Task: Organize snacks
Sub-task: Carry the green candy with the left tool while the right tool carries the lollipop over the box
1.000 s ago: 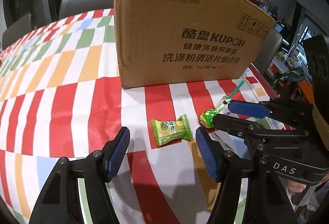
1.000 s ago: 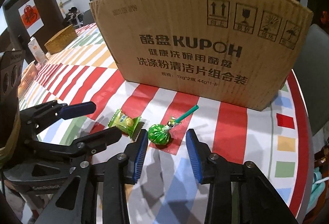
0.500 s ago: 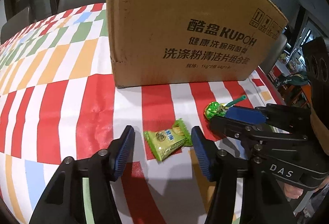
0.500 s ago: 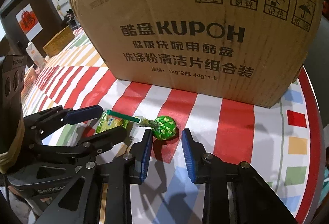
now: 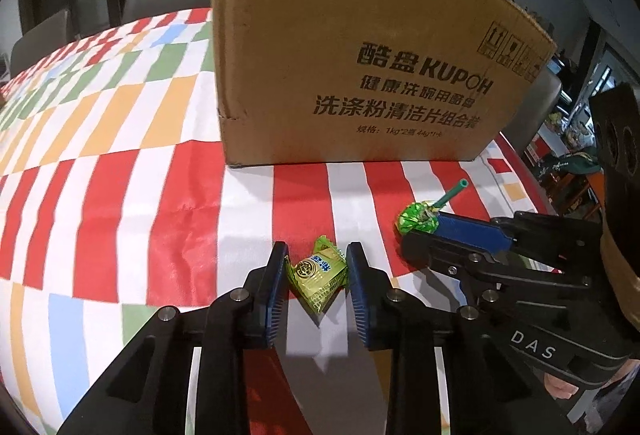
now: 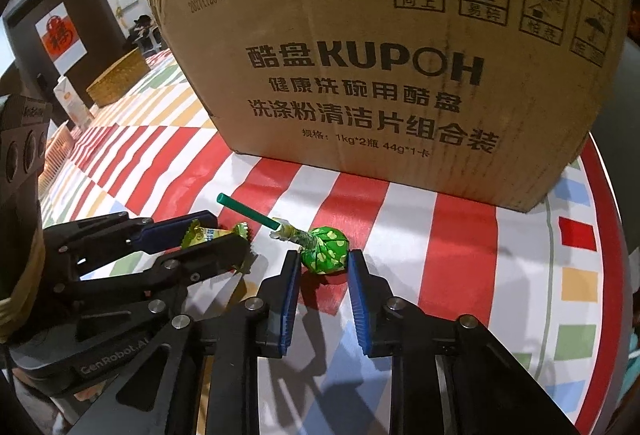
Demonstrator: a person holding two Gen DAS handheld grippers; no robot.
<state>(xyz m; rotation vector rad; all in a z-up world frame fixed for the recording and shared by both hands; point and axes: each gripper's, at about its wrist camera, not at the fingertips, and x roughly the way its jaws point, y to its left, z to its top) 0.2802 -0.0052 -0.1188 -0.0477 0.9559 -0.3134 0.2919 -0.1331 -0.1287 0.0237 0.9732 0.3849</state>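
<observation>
While the green foil-wrapped candy packet (image 5: pixel 318 275) sits pinched between the just-closed left gripper (image 5: pixel 316 275) pads, the green-wrapped lollipop (image 6: pixel 325 250) is clamped by the just-closed right gripper (image 6: pixel 323 267) at its three o'clock; the brown cardboard box (image 5: pixel 360 75) stands at twelve on the striped tablecloth (image 5: pixel 120 175).

Green spotted lollipop (image 6: pixel 325 250) showing a teal stick; yellow-green candy (image 5: pixel 318 272); brown box (image 6: pixel 384 67) bearing black print; cloth (image 5: pixel 120 171) running red, white, orange, green, blue stripes; blue pads (image 6: pixel 291 305) gleaming.
</observation>
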